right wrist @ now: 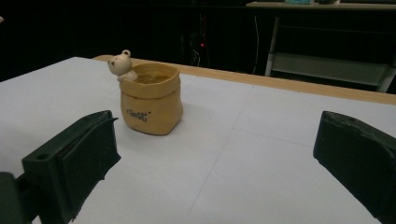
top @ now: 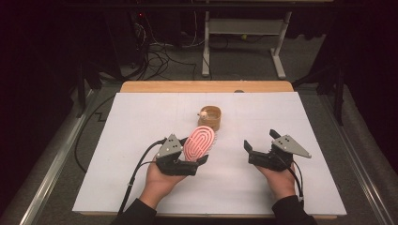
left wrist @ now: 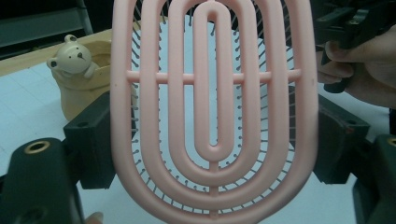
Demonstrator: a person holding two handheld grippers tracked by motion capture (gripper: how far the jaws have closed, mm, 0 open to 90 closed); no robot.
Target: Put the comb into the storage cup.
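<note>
Already the left tongs [top: 199,159] pinch the pink oval vented plastic hairbrush [top: 199,142] near the tan bear-trimmed pouch-shaped pot [top: 211,117], not yet inside it; right tongs [top: 261,142] spread, empty.

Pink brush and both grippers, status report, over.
Left gripper shut on the pink brush, held above the table. Right gripper open, holding nothing. Bear pot stands apart beyond the brush; nothing between them.
</note>
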